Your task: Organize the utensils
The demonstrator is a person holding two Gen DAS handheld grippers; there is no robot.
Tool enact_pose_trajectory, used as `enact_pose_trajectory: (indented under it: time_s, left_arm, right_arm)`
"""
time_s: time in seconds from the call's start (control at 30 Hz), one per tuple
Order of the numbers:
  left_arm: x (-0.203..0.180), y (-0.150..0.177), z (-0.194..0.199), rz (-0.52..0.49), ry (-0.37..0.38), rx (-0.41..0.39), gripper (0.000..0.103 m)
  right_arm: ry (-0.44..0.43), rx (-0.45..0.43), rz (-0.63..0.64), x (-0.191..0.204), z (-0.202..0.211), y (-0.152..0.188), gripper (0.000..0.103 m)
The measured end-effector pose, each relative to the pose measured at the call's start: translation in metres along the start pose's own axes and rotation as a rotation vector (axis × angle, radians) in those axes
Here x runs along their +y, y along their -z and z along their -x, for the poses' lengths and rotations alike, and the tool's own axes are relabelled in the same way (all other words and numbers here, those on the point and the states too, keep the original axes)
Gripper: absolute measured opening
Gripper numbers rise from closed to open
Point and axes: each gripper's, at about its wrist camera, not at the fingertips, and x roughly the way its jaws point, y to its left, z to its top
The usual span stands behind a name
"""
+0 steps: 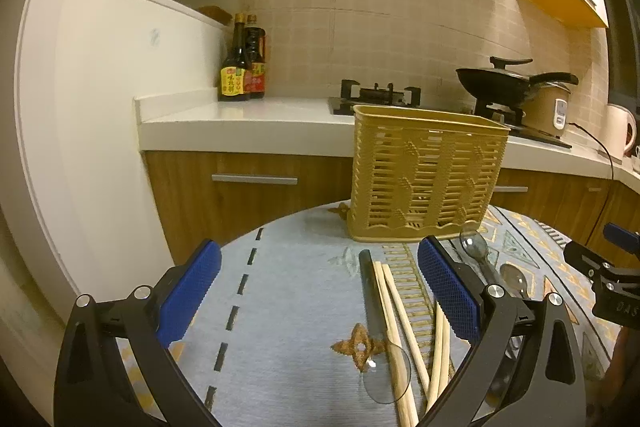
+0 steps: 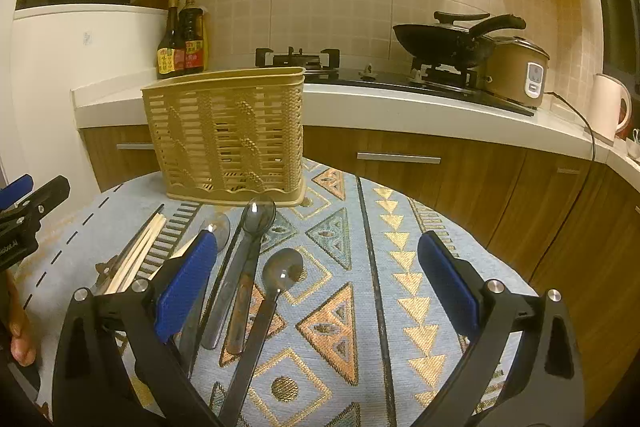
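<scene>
A round worktop (image 2: 400, 267) under a patterned blue cloth stands in a small kitchen, with wooden cabinets and a tiled wall behind. Nearest the cameras, both tools hang just above the cloth with their blue pads spread wide and nothing between them: the left tool (image 1: 320, 291) over the chopsticks (image 1: 404, 323), the right tool (image 2: 318, 287) beside the spoons. The utensils lie loose and flat, fanned toward the holder, probably laid out for picking one at a time. The left view shows the pale chopsticks and a clear spoon (image 1: 380, 355) crossing them close up; the right view alone shows the dark-handled spoon (image 2: 250, 267) and the grey spoon (image 2: 268, 315) in full, side by side. Beyond them the slatted tan utensil holder (image 2: 228, 143) stands upright near the far edge, apparently empty, so sorting looks not yet begun. Farther back are sauce bottles (image 2: 180, 39), a gas hob with a wok (image 2: 444, 41), and a rice cooker (image 2: 516, 71).
</scene>
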Motion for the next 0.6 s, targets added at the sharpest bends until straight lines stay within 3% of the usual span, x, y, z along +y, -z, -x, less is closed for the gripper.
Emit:
enact_pose_trajectory:
  time_s: [0.6]
  left_arm:
    - [0.0078,0.0031,0.0003,-0.004,0.007,-0.003,0.096]
  right_arm:
    - [0.002,0.018,0.009,0.0024,-0.0049,0.0018,0.096]
